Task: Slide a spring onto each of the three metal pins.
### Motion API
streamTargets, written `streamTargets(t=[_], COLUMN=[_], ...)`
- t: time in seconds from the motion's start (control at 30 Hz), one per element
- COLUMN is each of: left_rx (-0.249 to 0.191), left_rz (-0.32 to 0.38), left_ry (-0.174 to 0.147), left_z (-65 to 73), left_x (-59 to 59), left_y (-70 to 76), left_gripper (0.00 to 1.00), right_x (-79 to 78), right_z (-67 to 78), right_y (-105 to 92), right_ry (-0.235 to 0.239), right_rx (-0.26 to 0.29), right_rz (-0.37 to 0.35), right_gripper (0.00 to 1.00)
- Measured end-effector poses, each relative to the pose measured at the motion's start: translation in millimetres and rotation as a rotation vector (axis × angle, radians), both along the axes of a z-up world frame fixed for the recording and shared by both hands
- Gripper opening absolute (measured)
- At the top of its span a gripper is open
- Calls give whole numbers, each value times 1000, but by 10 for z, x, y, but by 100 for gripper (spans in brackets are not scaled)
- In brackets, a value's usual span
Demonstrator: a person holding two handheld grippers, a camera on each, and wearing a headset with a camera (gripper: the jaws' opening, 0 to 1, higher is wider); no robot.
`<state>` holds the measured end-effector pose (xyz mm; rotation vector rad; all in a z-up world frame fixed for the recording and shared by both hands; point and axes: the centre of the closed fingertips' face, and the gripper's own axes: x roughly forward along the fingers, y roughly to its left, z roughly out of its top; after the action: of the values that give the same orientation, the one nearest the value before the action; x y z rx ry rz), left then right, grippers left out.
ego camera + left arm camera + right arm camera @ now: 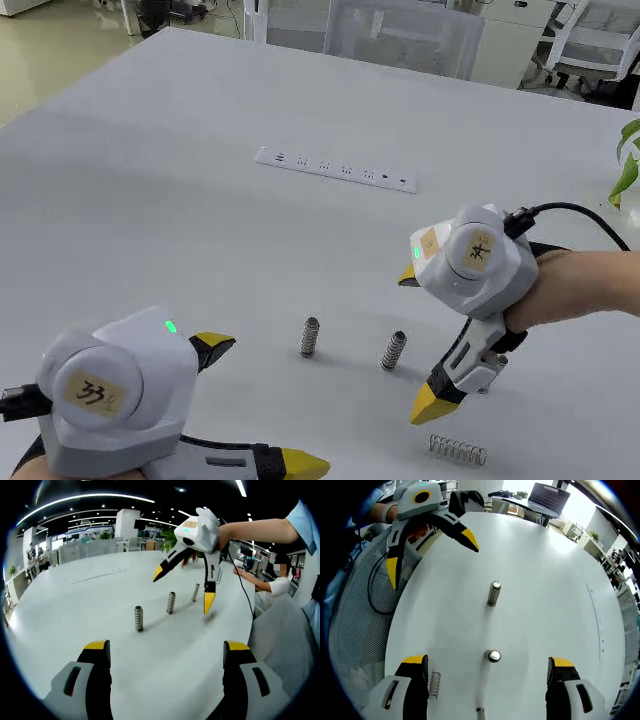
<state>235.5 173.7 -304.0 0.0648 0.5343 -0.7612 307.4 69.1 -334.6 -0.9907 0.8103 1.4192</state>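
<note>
Third pin (480,711) cut off, perhaps bare, spring (434,684) loose

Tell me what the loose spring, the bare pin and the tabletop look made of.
Loose spring: thin coiled wire, silvery grey, likely steel. Bare pin: smooth grey rod with a light sheen, apparently metal. Tabletop: flat, matt pale grey with no seams in sight; probably laminate or painted board, though the look leaves it open.
</note>
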Motion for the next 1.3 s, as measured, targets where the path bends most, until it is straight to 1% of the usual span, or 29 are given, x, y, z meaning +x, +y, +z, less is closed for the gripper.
streamTargets(t=[0.23,0.37,0.43,0.5,0.67,0.87,0.93,1.07,1.17,1.23,1.3], left_rx=[8,12,8,-1,3,0,1,7,12,13,14], left_rz=[-37,-55,-61,-69,-99,-122,-130,-143,-149,-155,-159], left_ry=[-7,-6,-6,-8,-13,-15,-13,-10,-5,-4,-2], left_z=[49,41,42,59,73,94,94,85,68,66,58], left_x=[14,22,32,36,50,59,54,38,29,18,11], left_y=[-80,-123,-144,-179,-255,-309,-326,-350,-362,-376,-387], left_gripper=[95,95,95,95,94,93,94,93,93,93,93], right_x=[-87,-121,-128,-142,-176,-282,-303,-359,-409,-458,-486], right_z=[46,75,90,111,130,163,181,191,181,174,156], right_y=[-138,-236,-297,-349,-541,-752,-807,-929,-1015,-1053,-1096], right_ry=[1,-5,-8,-8,-6,-8,-22,-12,-15,-3,-2], right_rx=[52,73,89,119,157,194,219,260,269,282,285], right_rz=[-62,-87,-113,-136,-211,-278,-300,-370,-396,-420,-440], right_gripper=[99,99,99,99,99,99,99,99,99,99,99])
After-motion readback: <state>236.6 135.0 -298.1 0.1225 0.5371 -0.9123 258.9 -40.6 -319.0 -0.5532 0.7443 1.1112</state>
